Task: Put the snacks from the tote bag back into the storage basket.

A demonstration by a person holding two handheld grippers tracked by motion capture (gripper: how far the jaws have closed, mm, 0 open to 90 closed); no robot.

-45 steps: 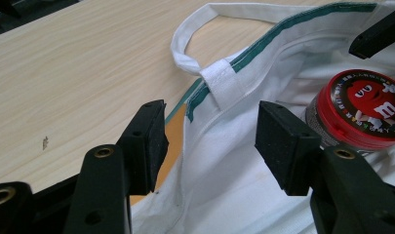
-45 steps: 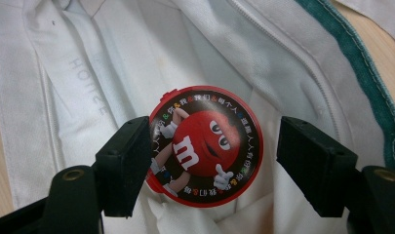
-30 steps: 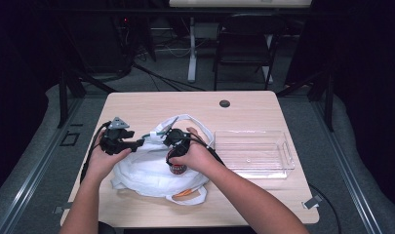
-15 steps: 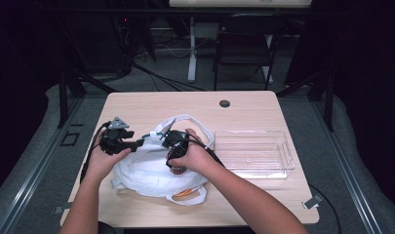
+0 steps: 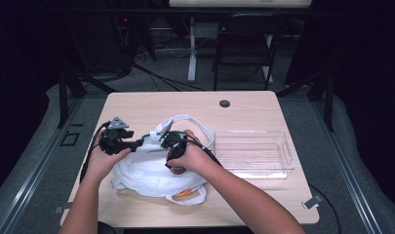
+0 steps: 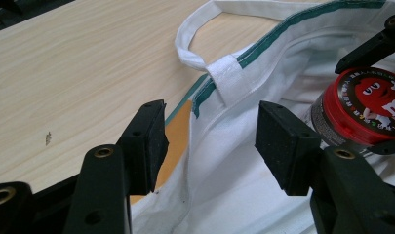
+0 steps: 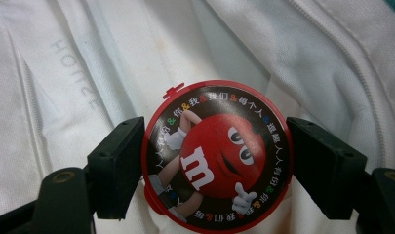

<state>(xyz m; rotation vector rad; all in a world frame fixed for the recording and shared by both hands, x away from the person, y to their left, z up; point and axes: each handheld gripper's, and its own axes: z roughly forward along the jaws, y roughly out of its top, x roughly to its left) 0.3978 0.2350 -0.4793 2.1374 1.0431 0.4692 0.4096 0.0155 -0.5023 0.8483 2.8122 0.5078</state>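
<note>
The right gripper [image 7: 214,161] clamps the candy tub [image 7: 217,153] above the bag [image 7: 63,73]; the left gripper [image 6: 209,141] gapes at its rim, tray [image 5: 253,168] yet unfilled.

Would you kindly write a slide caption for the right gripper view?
Right gripper clasping a red-lidded candy tub by its sides above the white cloth bag.

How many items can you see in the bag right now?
2. A red-lidded candy tub sits between the right gripper jaws at the white bag mouth, and something orange shows at the bag's near edge. More may be hidden under the fabric.
</note>
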